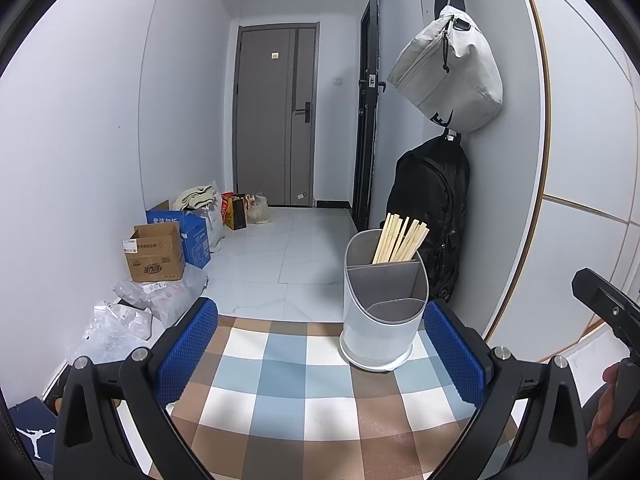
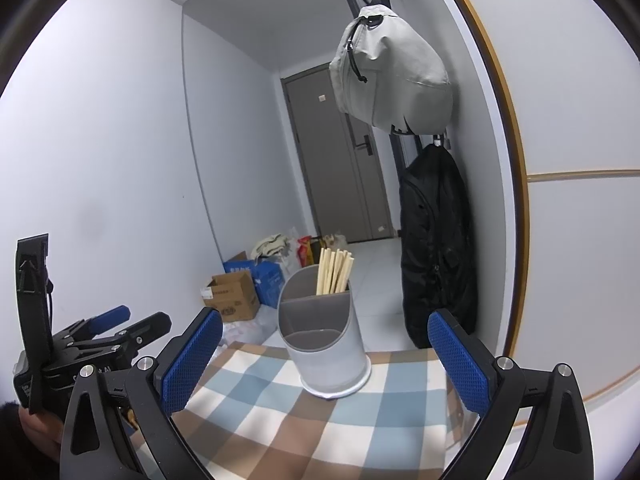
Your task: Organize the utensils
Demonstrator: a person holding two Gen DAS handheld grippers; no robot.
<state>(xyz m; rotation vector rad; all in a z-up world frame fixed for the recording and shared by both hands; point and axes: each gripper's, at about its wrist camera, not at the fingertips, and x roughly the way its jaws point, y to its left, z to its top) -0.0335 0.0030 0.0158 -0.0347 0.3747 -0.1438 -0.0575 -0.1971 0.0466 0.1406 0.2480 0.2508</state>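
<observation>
Both tools gape wide, empty — left tool (image 1: 320, 360), right tool (image 2: 326, 360) — chopsticks (image 1: 400, 238) already upright in holder (image 1: 384, 320), keeping tabletop (image 1: 280, 400) tidy.

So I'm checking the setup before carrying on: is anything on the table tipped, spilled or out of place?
Nothing stands out. The utensil holder stands upright on the checked tablecloth, with the chopsticks all in its back compartment, leaning a little. Its other compartments look empty. Both grippers, left and right, are open and hold nothing.

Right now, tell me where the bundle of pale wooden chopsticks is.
In both wrist views, the pale wooden chopsticks stand in the rear compartment of the grey utensil holder on the checked tablecloth, before the black backpack.
</observation>
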